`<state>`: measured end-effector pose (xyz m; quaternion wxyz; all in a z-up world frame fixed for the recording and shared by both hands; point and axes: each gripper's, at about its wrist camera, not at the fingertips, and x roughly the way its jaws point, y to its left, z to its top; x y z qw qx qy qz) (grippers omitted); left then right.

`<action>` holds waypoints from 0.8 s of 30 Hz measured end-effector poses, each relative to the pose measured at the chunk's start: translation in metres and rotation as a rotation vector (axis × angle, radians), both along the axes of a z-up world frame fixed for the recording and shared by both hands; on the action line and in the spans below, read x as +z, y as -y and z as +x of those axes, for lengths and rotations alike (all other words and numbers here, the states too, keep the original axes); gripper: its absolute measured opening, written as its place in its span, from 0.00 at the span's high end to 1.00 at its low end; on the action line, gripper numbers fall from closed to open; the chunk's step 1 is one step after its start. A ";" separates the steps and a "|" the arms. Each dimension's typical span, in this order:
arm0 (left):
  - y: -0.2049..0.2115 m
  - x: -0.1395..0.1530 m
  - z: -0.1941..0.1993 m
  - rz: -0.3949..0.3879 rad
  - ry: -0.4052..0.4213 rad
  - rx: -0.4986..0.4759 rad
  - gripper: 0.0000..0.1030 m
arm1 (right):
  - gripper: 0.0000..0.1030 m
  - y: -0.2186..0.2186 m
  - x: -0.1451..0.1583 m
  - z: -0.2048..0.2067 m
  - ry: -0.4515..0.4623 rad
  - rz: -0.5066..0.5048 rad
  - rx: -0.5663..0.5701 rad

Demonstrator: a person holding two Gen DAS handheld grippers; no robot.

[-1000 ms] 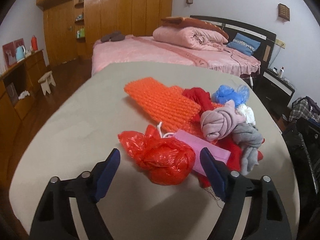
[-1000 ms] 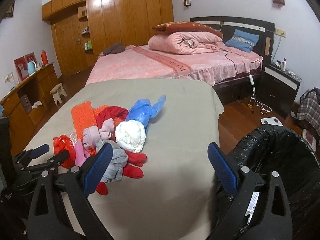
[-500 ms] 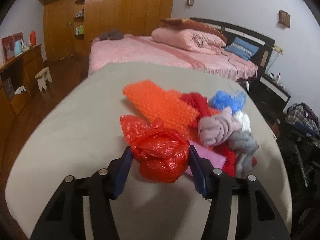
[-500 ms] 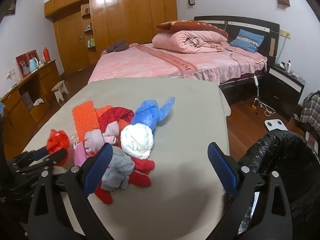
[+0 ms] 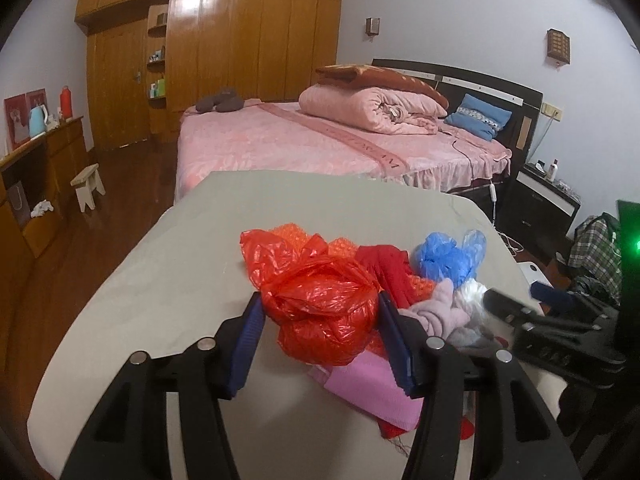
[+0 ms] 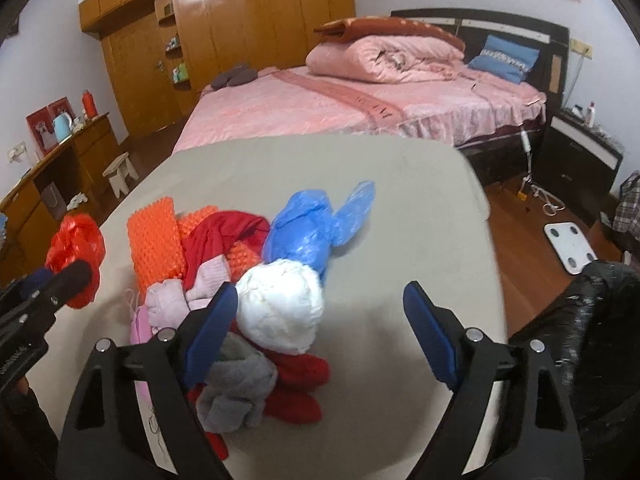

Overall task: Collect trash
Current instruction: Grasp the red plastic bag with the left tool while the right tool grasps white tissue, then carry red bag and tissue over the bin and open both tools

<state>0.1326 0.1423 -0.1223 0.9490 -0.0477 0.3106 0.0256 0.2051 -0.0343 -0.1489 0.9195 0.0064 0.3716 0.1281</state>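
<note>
Slippage is the main risk: left gripper (image 5: 320, 320) fingers clamp a red bag (image 5: 320, 312) of slick, crushable plastic. Right gripper (image 6: 320, 324) fingers are closing, nothing gripped, beside the white bag (image 6: 280, 312); they may snag socks (image 6: 236, 396).

left tongs (image 5: 320, 316) clamped on a red bag (image 5: 320, 312), right tongs (image 6: 320, 316) wide and closing, nothing between them

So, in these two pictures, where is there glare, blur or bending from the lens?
Left wrist view: bright glare on the glossy wooden wardrobe; the other black gripper at the right edge is smeared by motion; the crumpled red plastic bag is sharp. Right wrist view: the same glare, the black-lined trash bin is blurred, and the bed and walls curve near the dark corners.
</note>
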 end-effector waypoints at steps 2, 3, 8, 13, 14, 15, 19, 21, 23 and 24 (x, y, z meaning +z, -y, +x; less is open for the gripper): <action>0.000 0.000 0.001 0.004 0.001 0.001 0.46 | 0.25 -0.006 -0.005 0.002 -0.016 -0.006 0.017; 0.001 0.000 0.000 0.006 0.002 0.001 0.46 | 0.28 -0.009 -0.007 0.002 -0.022 -0.013 0.024; 0.001 0.001 0.001 0.011 0.001 0.001 0.46 | 0.62 -0.013 -0.012 0.006 -0.065 0.032 0.081; 0.003 0.003 -0.001 0.015 0.005 -0.006 0.46 | 0.79 -0.009 -0.001 0.002 -0.059 0.066 0.131; 0.005 0.003 -0.002 0.016 0.008 -0.008 0.46 | 0.79 -0.008 0.002 0.000 -0.051 0.068 0.129; 0.006 0.004 -0.003 0.017 0.010 -0.009 0.46 | 0.79 -0.005 0.007 -0.003 -0.040 0.069 0.125; 0.011 0.010 -0.006 0.027 0.022 -0.021 0.46 | 0.79 0.009 0.028 -0.014 0.005 0.098 0.101; 0.015 0.015 -0.007 0.027 0.030 -0.028 0.46 | 0.79 0.015 0.039 -0.021 0.031 0.100 0.094; 0.020 0.021 -0.008 0.027 0.042 -0.039 0.46 | 0.79 0.024 0.051 -0.030 0.061 0.104 0.086; 0.023 0.022 -0.010 0.026 0.047 -0.044 0.46 | 0.79 0.027 0.055 -0.032 0.069 0.109 0.081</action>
